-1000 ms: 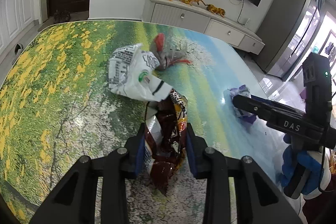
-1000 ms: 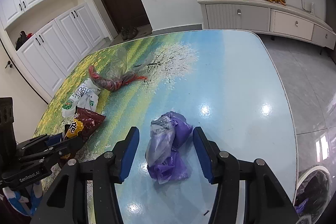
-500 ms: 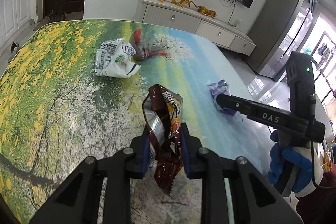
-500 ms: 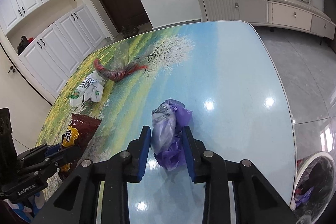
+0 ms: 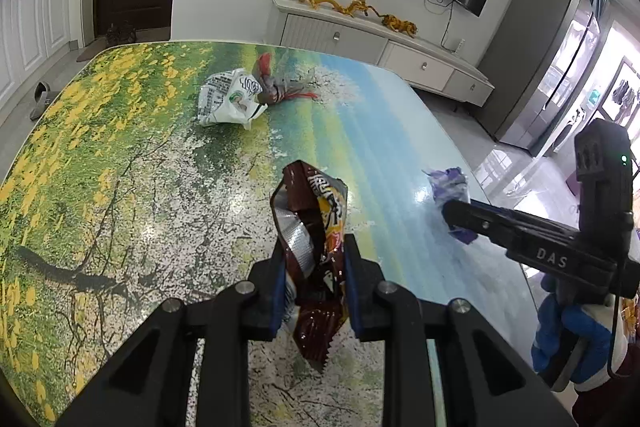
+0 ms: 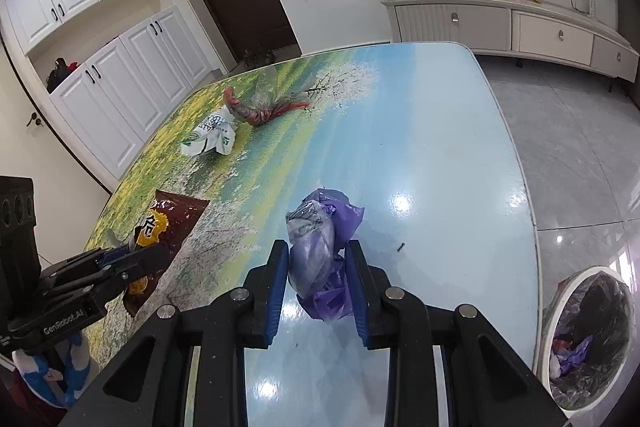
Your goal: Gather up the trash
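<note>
My left gripper point(image 5: 314, 251) is shut on a crumpled brown snack bag point(image 5: 316, 223), lifted off the printed table point(image 5: 120, 167). A purple plastic bag wad point(image 6: 320, 247) is pinched between the blue pads of my right gripper point(image 6: 320, 255), just above the table's blue part point(image 6: 420, 147). Seen from the left wrist, the right gripper point(image 5: 452, 215) holds the purple wad point(image 5: 448, 183) at the right. The right wrist view has the left gripper point(image 6: 160, 255) at the lower left with the snack bag point(image 6: 168, 223). A white printed bag point(image 5: 228, 99) and a red-and-clear bag point(image 5: 276, 87) lie at the far side.
A white waste bin point(image 6: 592, 339) lined with a black bag stands on the floor off the table's right edge, with some rubbish inside. A small dark speck point(image 6: 401, 247) lies on the table. A gloved hand point(image 5: 568, 339) holds the right gripper. A white sideboard point(image 6: 500, 23) lines the far wall.
The right gripper closed on the purple wad and lifted it slightly. The left gripper tightened on the snack bag and pulled back with it, raising it off the table away from the white bag.
</note>
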A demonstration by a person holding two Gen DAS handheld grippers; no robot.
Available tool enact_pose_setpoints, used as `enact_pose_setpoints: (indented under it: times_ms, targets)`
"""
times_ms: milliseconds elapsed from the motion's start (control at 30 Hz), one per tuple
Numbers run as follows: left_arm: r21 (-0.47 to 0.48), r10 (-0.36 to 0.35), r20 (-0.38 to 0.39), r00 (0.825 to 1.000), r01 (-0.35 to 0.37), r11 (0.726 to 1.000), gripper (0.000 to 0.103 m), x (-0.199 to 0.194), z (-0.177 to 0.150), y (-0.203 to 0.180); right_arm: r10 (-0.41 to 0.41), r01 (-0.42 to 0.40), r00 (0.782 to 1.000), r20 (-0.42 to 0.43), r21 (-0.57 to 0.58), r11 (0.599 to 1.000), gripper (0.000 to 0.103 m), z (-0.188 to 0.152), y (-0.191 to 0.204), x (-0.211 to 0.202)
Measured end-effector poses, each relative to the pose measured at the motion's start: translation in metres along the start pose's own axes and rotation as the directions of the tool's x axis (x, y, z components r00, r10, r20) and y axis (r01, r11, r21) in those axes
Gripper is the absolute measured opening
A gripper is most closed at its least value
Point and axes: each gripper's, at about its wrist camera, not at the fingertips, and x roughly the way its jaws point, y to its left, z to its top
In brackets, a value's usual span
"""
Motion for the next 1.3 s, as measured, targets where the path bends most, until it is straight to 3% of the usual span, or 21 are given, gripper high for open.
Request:
enact_pose_setpoints:
  times_ms: [433, 767, 1300]
  targets:
    - [0.066, 0.027, 0.052, 0.998, -0.031, 0.997, 0.023, -0.014, 0.007, -0.027, -0.052, 0.050, 0.997, 0.061, 0.028, 0.998, 0.027, -0.008, -0.004, -0.034]
    - [0.137, 0.072, 0.106, 0.992, -0.087, 0.987, 0.024, -0.017, 0.020, -0.052, -0.082, 0.078, 0.995, 0.058, 0.077, 0.994, 0.027, -0.009, -0.022, -0.036]
    - [0.155, 0.079, 0.093, 0.993, -0.092, 0.984, 0.024, -0.002, 0.024, -0.054, -0.077, 0.072, 0.996, 0.048, 0.099, 0.992, 0.027, -0.008, -0.031, -0.027]
